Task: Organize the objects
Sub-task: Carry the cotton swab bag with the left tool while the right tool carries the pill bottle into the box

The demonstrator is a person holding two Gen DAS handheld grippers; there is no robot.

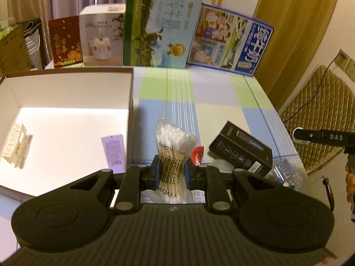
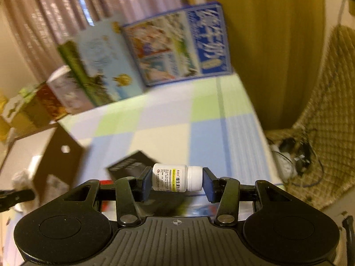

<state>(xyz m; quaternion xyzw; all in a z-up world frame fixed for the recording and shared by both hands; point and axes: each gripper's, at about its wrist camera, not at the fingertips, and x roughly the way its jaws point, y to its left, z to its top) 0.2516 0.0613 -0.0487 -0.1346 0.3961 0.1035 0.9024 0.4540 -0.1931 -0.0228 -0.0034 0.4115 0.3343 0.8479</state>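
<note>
Both your grippers are loaded, and the open box sits on the left.

Your left gripper (image 1: pixel 170 173) has its fingers clamped on the bag of cotton swabs (image 1: pixel 173 153), held upright just right of the open box (image 1: pixel 73 82), over the checked tablecloth (image 1: pixel 213 102). Inside the box, on its white floor, lie a cream-coloured clip (image 1: pixel 15 148) at the far left and a purple tag (image 1: pixel 113 149) near the right wall. A black carton (image 1: pixel 241 149) lies tilted on the cloth to the right of the swabs. Your right gripper (image 2: pixel 177 180) has its fingers pressed on a white pill bottle (image 2: pixel 177 180), lying sideways between them with its cap to the right, above the cloth's near edge. Printed cartons (image 1: pixel 164 24) stand along the far side.
</note>
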